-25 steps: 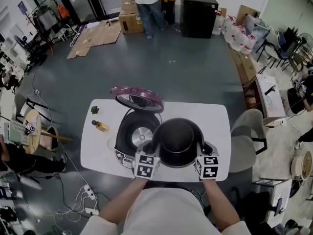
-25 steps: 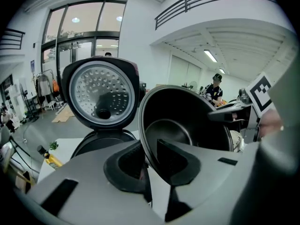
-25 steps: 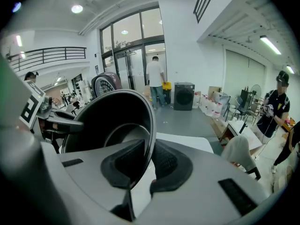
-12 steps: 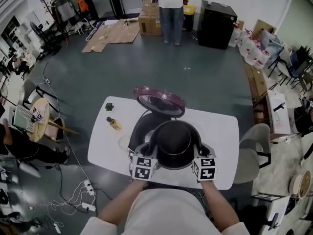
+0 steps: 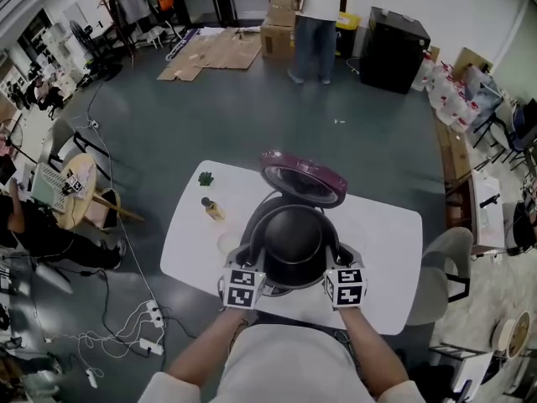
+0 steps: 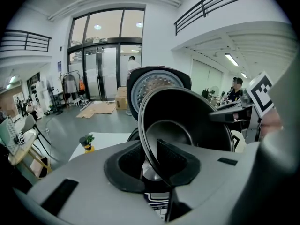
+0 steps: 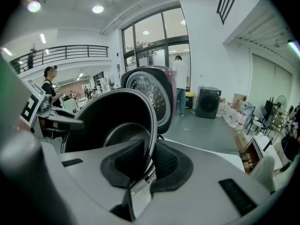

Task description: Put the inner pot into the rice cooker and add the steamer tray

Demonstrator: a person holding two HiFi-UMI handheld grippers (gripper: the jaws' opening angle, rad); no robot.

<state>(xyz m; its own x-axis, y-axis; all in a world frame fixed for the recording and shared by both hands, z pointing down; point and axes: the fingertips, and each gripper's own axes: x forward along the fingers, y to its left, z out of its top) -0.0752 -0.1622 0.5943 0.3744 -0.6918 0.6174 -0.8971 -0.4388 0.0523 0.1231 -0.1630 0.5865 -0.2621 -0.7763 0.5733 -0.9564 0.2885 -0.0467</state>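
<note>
Black inner pot rim pinched in left gripper, right gripper

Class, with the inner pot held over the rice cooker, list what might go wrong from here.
1. The left gripper and right gripper each pinch only the thin rim of the inner pot, so it might slip or tip.
2. The raised lid stands just behind the pot; lowering could knock it.
3. If the pot is off-centre, its base may catch on the rice cooker's opening.

Print on the rice cooker panel is too blurred to read.
</note>
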